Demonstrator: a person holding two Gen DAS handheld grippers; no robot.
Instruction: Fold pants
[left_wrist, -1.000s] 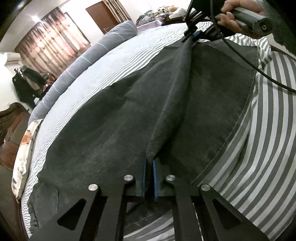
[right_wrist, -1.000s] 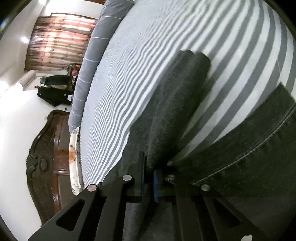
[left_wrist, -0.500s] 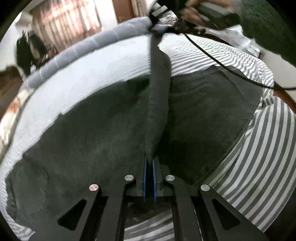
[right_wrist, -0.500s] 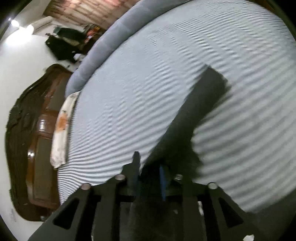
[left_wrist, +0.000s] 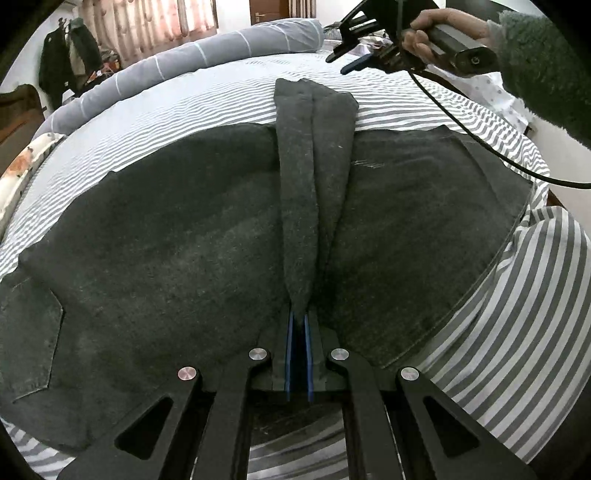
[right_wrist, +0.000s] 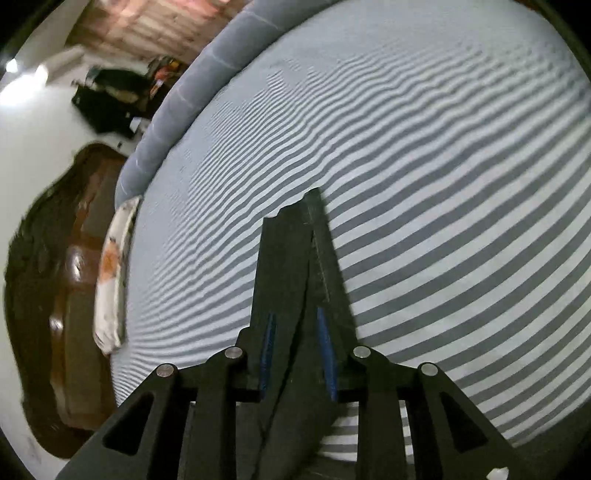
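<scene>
right claw (left_wrist: 347, 61) lifted off pants (left_wrist: 184, 240) | left claw (left_wrist: 298, 332) clamps fold

Left gripper (left_wrist: 298, 328) angled downward, jaws clamped tight on a raised fold of the pants (left_wrist: 295, 229). Right gripper (left_wrist: 354, 61) held by a hand (left_wrist: 439, 27) in a fuzzy green sleeve (left_wrist: 543, 62), jaws parted, cloth strip running between them, pads not pressing.

The pants (left_wrist: 184, 236) lie across the bed (left_wrist: 517, 295), with the bolster (left_wrist: 184, 74) behind them.
</scene>
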